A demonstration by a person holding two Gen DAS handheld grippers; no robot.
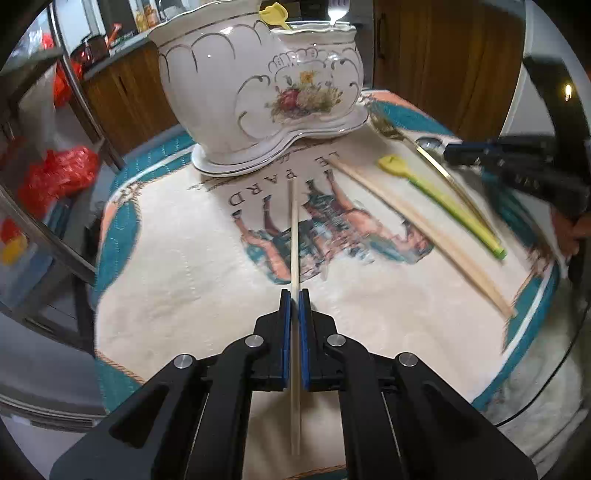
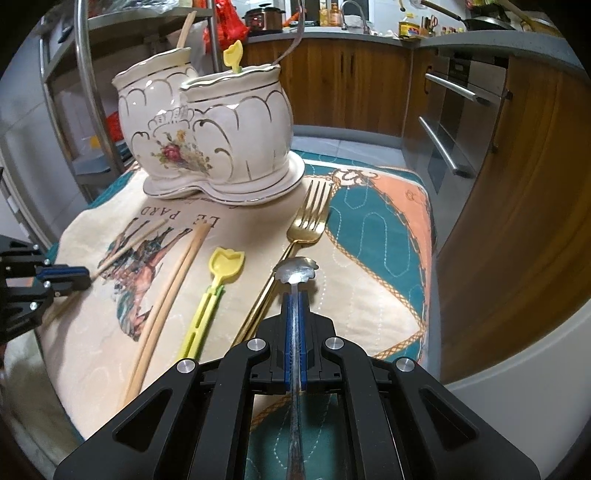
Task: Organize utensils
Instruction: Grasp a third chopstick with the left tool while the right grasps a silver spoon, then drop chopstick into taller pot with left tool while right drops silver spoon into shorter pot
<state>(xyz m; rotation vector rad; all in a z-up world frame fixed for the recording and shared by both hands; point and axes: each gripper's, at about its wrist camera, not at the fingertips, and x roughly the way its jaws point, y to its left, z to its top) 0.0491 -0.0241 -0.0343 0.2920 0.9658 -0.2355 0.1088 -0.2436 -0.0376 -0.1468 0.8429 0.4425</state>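
Though blurry, chopstick (image 1: 294, 236) between hand-held gripper (image 1: 294, 295) jaws.

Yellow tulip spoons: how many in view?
2. One yellow spoon lies on the cloth between the chopsticks and gold fork; a second yellow spoon stands in the ceramic holder. More may be hidden inside it.

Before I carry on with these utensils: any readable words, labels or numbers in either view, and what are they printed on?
"LE PARD": printed on the cloth near the ceramic holder, upside down in both views.
Script line beside it, at the holder's base: too small to read.
Labels on counter jars: too blurred to read.
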